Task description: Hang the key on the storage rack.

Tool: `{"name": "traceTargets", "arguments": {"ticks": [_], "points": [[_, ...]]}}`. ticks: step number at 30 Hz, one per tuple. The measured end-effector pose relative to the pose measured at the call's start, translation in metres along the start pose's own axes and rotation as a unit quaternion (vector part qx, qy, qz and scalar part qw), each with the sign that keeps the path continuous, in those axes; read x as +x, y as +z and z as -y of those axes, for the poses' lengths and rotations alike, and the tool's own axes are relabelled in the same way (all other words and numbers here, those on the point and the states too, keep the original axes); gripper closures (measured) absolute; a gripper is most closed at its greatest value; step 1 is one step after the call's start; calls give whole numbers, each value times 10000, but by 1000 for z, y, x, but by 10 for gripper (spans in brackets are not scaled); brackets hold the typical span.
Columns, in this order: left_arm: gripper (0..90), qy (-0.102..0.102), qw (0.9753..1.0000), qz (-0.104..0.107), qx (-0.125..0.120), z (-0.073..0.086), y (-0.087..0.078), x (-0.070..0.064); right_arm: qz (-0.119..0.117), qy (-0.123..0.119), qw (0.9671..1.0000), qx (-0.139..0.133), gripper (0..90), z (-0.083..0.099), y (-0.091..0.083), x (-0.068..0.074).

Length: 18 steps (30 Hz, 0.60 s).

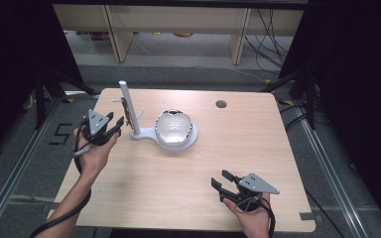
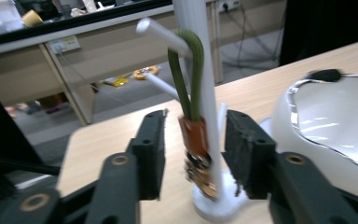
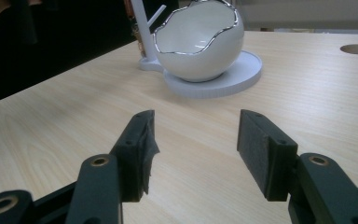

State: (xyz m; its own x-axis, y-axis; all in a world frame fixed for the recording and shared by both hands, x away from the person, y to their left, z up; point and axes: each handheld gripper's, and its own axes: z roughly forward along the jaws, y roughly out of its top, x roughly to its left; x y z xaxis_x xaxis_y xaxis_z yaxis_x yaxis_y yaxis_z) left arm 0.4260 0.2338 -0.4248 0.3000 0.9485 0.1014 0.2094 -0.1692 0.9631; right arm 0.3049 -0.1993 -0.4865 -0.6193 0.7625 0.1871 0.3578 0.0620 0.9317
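A white stand (image 1: 130, 114) with a tall pole and pegs shares a base with a white egg-shaped bowl (image 1: 174, 126) with a silver rim. From a peg (image 2: 161, 35) hangs a green loop (image 2: 189, 74) with an orange tag (image 2: 195, 135) and keys (image 2: 200, 175). My left gripper (image 2: 193, 149) is open, one jaw on each side of the tag and pole, touching neither. In the high view the left gripper (image 1: 116, 124) sits just left of the pole. My right gripper (image 1: 220, 178) is open and empty above the table near the front right, pointing toward the bowl (image 3: 198, 42).
The wooden table (image 1: 188, 168) has a round cable hole (image 1: 221, 104) at the back right. Shelving and cables stand on the floor beyond the far edge. Dark frames flank the table on both sides.
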Motion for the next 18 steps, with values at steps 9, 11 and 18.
{"name": "traceTargets", "arguments": {"ticks": [9,11,18], "points": [[459,-672,9972,319,-4,80,-61,5,125,94,9999,-58,474,0,-7,-10],[444,-739,9968,317,3,94,-69,5,233,124,9996,17,474,2,-9,-12],[387,-938,9952,263,25,118,-77,3,251,131,9996,11,472,5,-10,-17]]}}
